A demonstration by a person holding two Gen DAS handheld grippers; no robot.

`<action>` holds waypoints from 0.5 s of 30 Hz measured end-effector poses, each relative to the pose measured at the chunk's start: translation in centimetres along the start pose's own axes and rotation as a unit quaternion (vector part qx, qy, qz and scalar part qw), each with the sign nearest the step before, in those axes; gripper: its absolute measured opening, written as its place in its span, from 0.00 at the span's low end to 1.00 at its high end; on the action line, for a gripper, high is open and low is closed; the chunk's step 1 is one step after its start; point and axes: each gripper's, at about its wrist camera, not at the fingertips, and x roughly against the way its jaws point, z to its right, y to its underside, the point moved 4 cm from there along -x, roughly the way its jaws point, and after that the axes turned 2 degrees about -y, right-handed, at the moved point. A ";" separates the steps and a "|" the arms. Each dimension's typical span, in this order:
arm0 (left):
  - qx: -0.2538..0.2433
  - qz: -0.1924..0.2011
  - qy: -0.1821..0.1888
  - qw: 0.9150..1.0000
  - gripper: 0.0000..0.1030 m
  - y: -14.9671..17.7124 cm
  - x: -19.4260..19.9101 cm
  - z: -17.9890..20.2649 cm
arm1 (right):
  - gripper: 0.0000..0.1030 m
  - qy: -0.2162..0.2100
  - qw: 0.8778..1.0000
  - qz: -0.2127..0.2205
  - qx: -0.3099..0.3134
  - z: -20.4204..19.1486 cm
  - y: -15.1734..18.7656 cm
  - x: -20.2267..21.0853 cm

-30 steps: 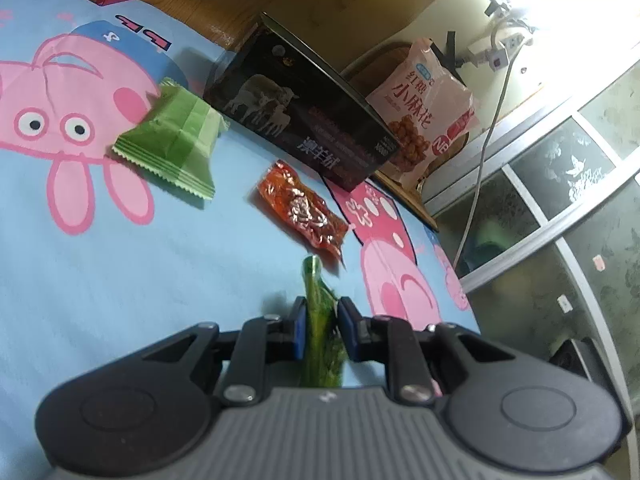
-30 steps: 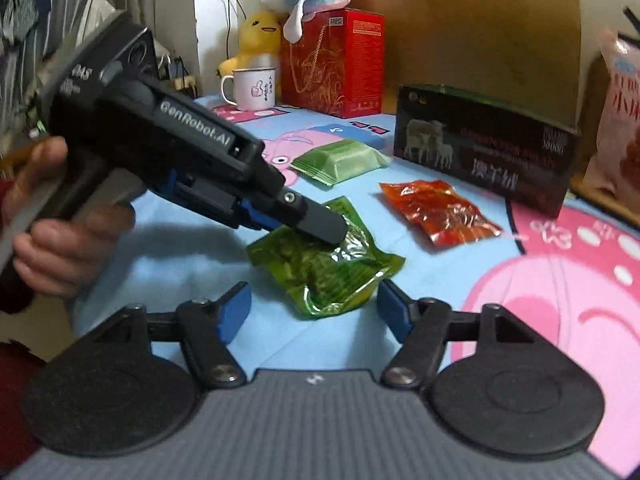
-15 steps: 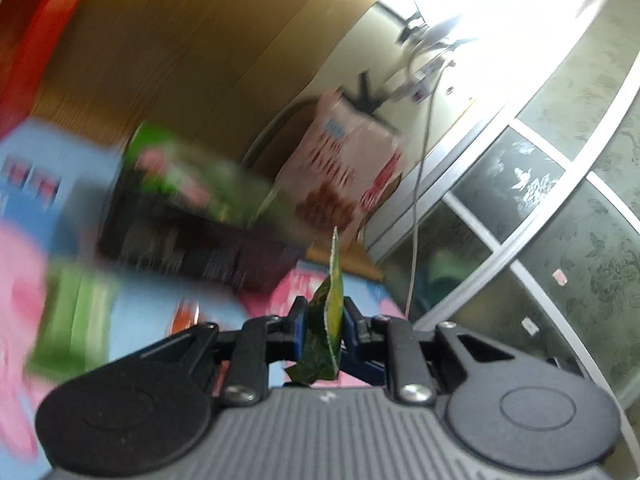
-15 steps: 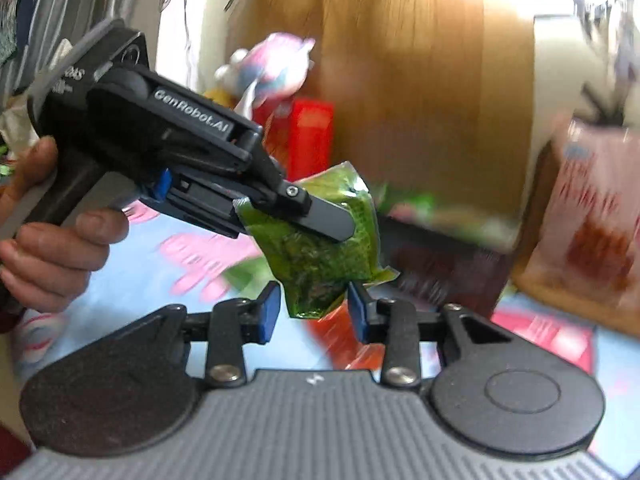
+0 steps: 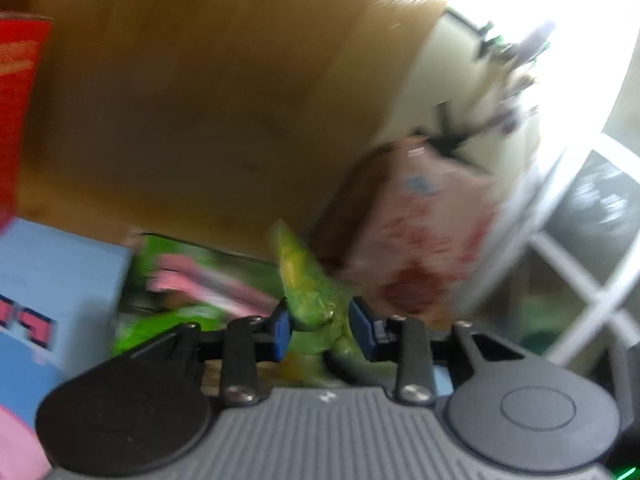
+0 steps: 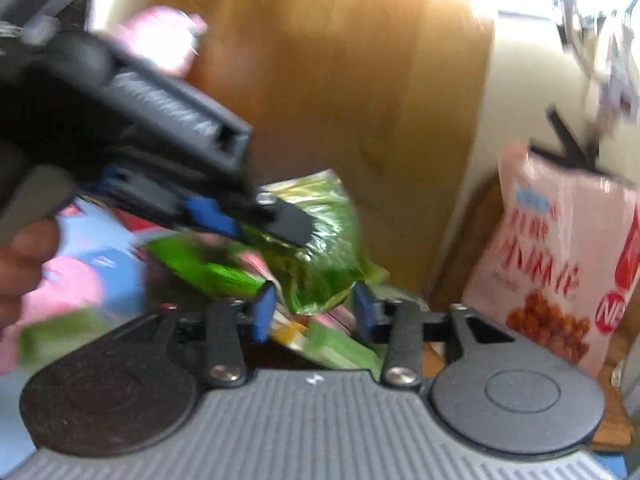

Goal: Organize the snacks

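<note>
A clear green snack packet [image 5: 310, 292] stands between the jaws of my left gripper [image 5: 320, 330], which have parted around it; blur hides whether they still touch it. In the right wrist view the same packet [image 6: 320, 240] hangs from the left gripper's fingers [image 6: 288, 224], above the green-topped box [image 6: 328, 344]. My right gripper [image 6: 310, 314] is open just below the packet's lower edge. The frames are blurred by motion.
A large pink snack bag [image 6: 560, 264] leans at the right, also in the left wrist view [image 5: 420, 240]. A wooden panel [image 6: 340, 80] rises behind. A red box [image 5: 16, 100] stands at the left on the blue cartoon sheet [image 5: 48, 280].
The left gripper lifted the green packet off the sheet and carried it toward the box. Its jaws have widened. The right gripper narrowed under the packet, then widened again.
</note>
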 end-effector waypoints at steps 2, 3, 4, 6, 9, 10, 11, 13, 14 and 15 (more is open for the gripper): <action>-0.002 -0.001 -0.011 1.000 0.30 0.5 0.1 -0.4 | 0.46 -0.015 0.999 0.006 -0.036 0.7 0.2 0.5; -0.005 0.002 -0.009 1.000 0.30 0.8 0.6 -0.5 | 0.46 -0.022 0.999 0.012 -0.047 0.8 0.3 1.0; -0.012 0.006 -0.013 1.000 0.30 1.2 1.1 -0.4 | 0.46 -0.024 0.998 0.016 -0.052 0.7 0.5 1.5; -0.027 0.012 -0.023 0.999 0.30 1.8 2.2 -0.2 | 0.46 -0.026 0.997 0.028 -0.062 0.2 1.0 2.9; -0.047 0.018 -0.022 0.998 0.32 2.8 4.3 0.6 | 0.46 -0.041 0.995 0.039 -0.086 -0.2 1.9 5.3; -0.052 0.019 -0.019 0.998 0.32 3.2 5.1 0.8 | 0.46 -0.045 0.994 0.041 -0.096 -0.5 2.2 6.1; -0.058 0.018 -0.017 0.998 0.32 3.7 5.8 1.0 | 0.46 -0.052 0.992 0.040 -0.105 -0.5 2.6 6.6; -0.065 0.015 -0.015 0.998 0.32 4.6 7.1 1.0 | 0.46 -0.068 0.990 0.030 -0.122 -1.0 3.6 6.9; -0.067 0.011 -0.014 0.998 0.32 5.2 7.7 1.0 | 0.46 -0.075 0.989 0.022 -0.128 -1.5 4.1 7.3; -0.068 0.005 -0.014 0.998 0.32 6.0 8.2 0.9 | 0.46 -0.079 0.988 0.014 -0.130 -2.2 4.6 7.6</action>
